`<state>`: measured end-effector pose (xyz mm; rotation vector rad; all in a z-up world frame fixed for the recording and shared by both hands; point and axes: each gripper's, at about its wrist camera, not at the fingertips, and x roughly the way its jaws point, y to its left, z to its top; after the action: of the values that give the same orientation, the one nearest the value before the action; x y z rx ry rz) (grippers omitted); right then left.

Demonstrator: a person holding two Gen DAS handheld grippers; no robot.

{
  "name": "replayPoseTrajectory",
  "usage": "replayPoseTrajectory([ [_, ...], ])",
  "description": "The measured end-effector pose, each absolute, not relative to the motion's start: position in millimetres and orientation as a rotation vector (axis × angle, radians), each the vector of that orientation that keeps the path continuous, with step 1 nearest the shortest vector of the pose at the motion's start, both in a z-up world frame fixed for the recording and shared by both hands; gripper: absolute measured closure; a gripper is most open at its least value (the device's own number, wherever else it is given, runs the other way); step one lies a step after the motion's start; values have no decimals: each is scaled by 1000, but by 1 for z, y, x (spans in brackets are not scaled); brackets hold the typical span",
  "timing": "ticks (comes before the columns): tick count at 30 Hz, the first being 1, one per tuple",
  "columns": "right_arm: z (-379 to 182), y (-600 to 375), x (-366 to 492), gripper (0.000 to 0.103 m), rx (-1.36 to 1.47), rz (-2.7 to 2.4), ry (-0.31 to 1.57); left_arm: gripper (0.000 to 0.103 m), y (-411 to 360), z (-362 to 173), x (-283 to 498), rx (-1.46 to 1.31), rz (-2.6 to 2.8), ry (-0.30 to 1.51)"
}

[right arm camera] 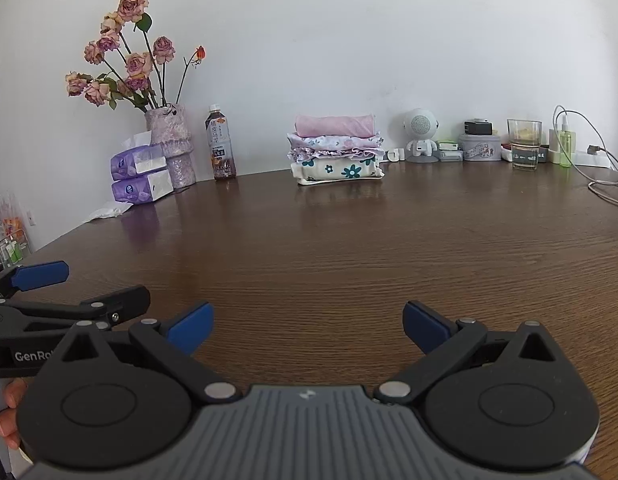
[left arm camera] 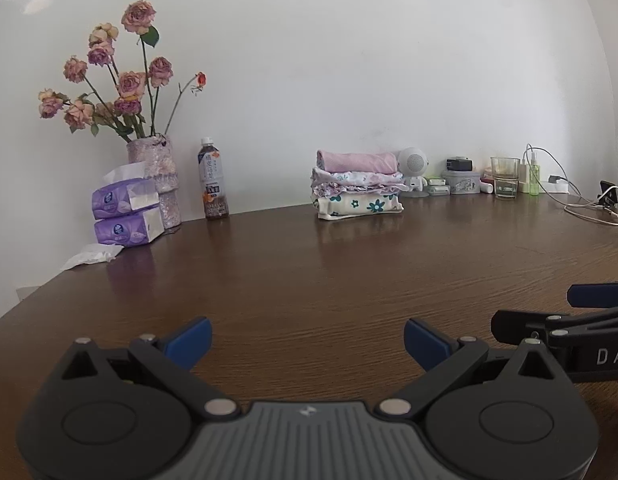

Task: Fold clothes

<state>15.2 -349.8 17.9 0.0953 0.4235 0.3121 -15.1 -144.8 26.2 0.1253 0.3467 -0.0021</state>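
While the folded stack [right arm camera: 336, 151] is sitting against the wall, well beyond both, the left tool [left arm camera: 308, 339] and right tool [right arm camera: 308, 323] are hovering wide open and empty over the bare counter [right arm camera: 349, 240], seemingly with nothing left to fold.

Glossy wood-grain table [left arm camera: 349, 264], cloth stack [left arm camera: 359, 184]

"GenRo" on left tool [right arm camera: 81, 292] body; "DA" on right tool [left arm camera: 549, 308] body
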Motion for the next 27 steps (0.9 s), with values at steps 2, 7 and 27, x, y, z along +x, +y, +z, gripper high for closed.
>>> replayPoseTrajectory([
  [2, 17, -350, 16, 0, 98, 314, 429, 0, -145, 26, -17, 123, 12, 333],
  [7, 17, -349, 17, 0, 96, 305, 428, 1, -147, 27, -19, 128, 34, 324],
  [27, 19, -350, 19, 0, 97, 313, 437, 1, -146, 28, -17, 123, 37, 341],
])
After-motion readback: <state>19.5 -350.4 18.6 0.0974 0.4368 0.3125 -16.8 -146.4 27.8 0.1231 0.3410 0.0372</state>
